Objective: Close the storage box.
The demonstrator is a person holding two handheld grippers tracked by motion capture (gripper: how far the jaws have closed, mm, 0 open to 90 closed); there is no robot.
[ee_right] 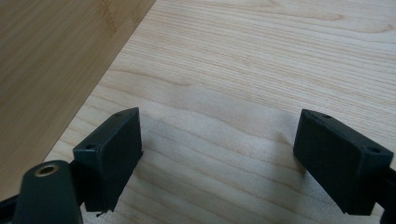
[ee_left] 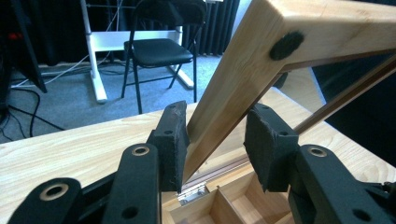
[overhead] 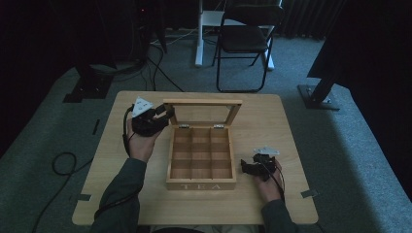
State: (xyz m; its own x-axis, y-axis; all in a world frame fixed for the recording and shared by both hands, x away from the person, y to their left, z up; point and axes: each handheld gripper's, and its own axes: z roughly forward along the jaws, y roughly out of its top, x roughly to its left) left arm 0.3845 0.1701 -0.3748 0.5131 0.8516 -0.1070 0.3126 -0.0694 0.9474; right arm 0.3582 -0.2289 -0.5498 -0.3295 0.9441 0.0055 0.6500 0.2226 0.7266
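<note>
- wooden tea box [overhead: 201,182] at the middle of the table [overhead: 272,121], pale wood, square, front wall lettered "tea".
- inside, thin wooden slats dividing three rows of three compartments, all bare wood.
- lid [overhead: 202,103] standing open at the back on two small metal hinges; a flat wooden frame around a clear pane, with the table seen through it.
- in the left gripper view, lid frame [ee_left: 243,70] smooth and light-grained, with a round black pad near its corner; a hinge [ee_left: 191,196] and compartments below.
- left gripper [overhead: 163,116] at the lid's left edge, jaws astride the frame; one pad [ee_left: 173,140] touching the wood, the other standing a little off, so not fully pinched.
- right gripper [overhead: 247,167] low over the table just right of the box, jaws spread wide with bare table between them.
- in the right gripper view, pads [ee_right: 114,154] blocky, matte black; table grain wavy and pale; the darker box wall [ee_right: 51,60] at upper left.
- grey three-cornered plate on top of each gripper, cable trailing from the left one.
- black folding chair [overhead: 245,39] on grey carpet beyond the table.
</note>
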